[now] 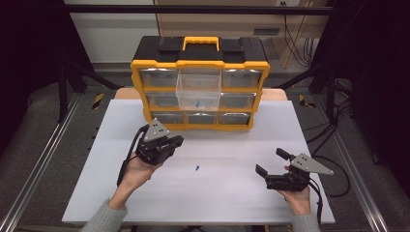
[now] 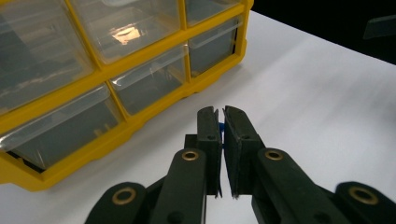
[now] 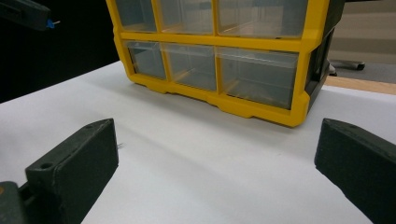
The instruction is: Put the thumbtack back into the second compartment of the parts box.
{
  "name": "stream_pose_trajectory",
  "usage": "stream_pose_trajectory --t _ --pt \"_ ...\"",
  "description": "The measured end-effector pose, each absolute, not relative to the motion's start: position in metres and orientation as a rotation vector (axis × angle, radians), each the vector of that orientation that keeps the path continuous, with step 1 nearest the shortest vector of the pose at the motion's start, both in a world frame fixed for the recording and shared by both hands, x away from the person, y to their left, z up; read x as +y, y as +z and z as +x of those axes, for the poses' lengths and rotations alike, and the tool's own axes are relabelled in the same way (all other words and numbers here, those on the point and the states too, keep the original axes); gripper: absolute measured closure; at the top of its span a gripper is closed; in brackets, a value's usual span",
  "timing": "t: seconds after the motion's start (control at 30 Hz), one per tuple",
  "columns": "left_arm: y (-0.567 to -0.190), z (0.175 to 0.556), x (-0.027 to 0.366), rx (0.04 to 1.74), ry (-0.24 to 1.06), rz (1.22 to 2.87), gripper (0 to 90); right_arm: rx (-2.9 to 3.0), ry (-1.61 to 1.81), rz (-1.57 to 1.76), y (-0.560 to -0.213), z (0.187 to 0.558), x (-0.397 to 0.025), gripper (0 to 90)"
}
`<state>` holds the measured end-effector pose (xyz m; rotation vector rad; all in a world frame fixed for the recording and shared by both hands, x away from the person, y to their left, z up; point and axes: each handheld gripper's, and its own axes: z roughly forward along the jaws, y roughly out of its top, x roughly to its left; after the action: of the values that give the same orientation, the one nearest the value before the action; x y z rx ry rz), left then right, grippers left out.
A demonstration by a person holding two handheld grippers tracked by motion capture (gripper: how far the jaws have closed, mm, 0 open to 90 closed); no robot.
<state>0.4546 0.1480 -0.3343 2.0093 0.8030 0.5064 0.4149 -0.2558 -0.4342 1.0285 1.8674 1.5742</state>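
A yellow and black drawer organizer [image 1: 199, 62] stands at the back of the white table. Its clear middle drawer [image 1: 198, 92] is pulled out, and a small blue piece [image 1: 198, 103] lies inside it. My left gripper [image 1: 177, 140] hovers in front of the organizer's lower left. It is shut on a tiny blue piece [image 2: 221, 127] that peeks out between its jaws. Another tiny blue piece [image 1: 197, 168] lies loose on the table between the two grippers. My right gripper [image 1: 271, 161] rests low at the right, open, with nothing between its fingers [image 3: 74, 156].
The white table top [image 1: 232, 145] spreads between the grippers and the organizer. The other clear drawers [image 3: 254, 74] are pushed in. Black frame bars and cables run along both sides of the table.
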Motion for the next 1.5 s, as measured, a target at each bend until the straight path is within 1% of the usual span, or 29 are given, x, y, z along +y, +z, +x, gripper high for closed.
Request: stream_pose_trajectory --t 0.37,0.47,0.8,1.5 --pt "-0.312 0.456 0.149 0.783 0.510 2.001 84.3 1.860 1.579 1.028 -0.434 0.415 -0.256 0.3" --pt "-0.306 0.456 0.150 0.764 0.527 2.023 84.3 1.857 1.585 1.029 -0.434 0.415 -0.256 0.3" --pt "-0.281 0.454 0.153 0.739 0.550 2.006 84.3 1.865 1.576 1.024 -0.434 0.415 -0.256 0.3" --pt "-0.233 0.455 0.140 0.691 0.628 1.987 84.3 1.863 1.586 1.037 -0.434 0.414 -0.255 0.3"
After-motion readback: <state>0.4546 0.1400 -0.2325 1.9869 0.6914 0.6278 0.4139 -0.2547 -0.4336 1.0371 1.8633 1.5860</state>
